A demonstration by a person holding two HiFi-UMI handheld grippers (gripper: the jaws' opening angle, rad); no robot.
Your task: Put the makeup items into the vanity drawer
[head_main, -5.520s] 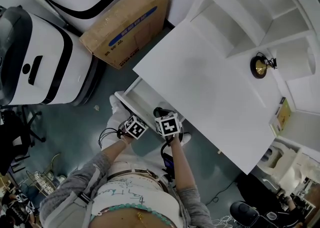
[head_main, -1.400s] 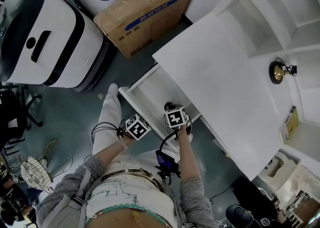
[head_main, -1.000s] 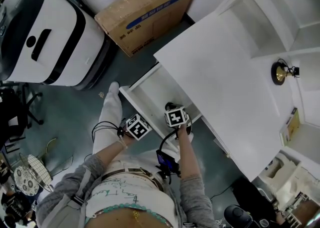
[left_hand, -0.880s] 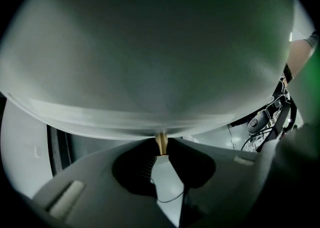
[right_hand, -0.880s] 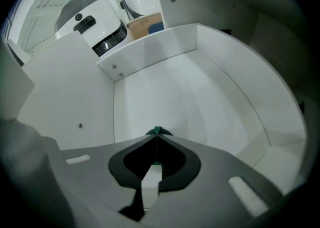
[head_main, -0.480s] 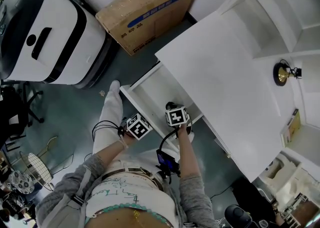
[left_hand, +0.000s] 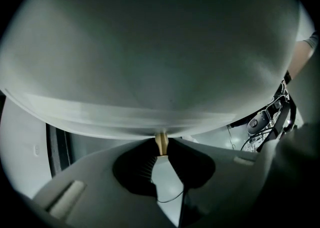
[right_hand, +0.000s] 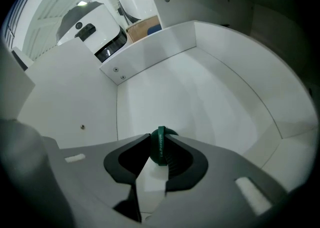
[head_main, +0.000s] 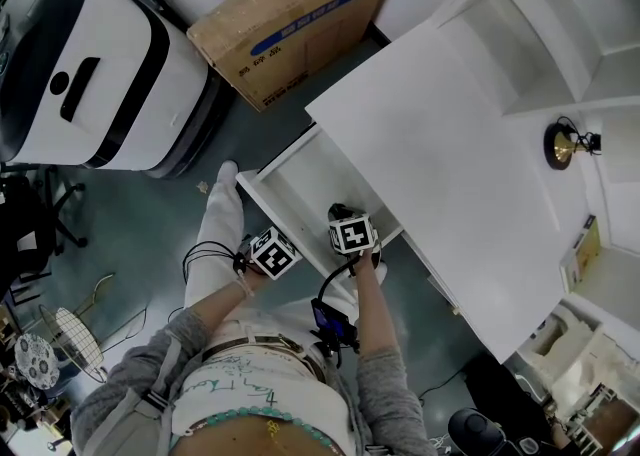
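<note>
The white vanity drawer [head_main: 300, 176] stands pulled out from under the vanity top [head_main: 440, 154]. My left gripper [head_main: 274, 252] is at the drawer's front edge, shut on a small gold drawer knob [left_hand: 161, 142] under the white drawer front [left_hand: 150, 82]. My right gripper [head_main: 350, 234] reaches over the drawer's near end. It is shut on a thin dark green round makeup item [right_hand: 160, 144], held edge-on above the bare white drawer floor [right_hand: 200, 102]. No other makeup items show in the drawer.
A cardboard box [head_main: 290, 19] and a white and black machine [head_main: 90, 64] stand on the floor beyond the drawer. A gold ornament [head_main: 563, 144] sits on the vanity top near the shelves [head_main: 560, 14]. The person's leg [head_main: 215, 234] is left of the drawer.
Since 5.5 s ago the drawer has come farther out and the right gripper is now over it. Over the last second both grippers have barely moved.
</note>
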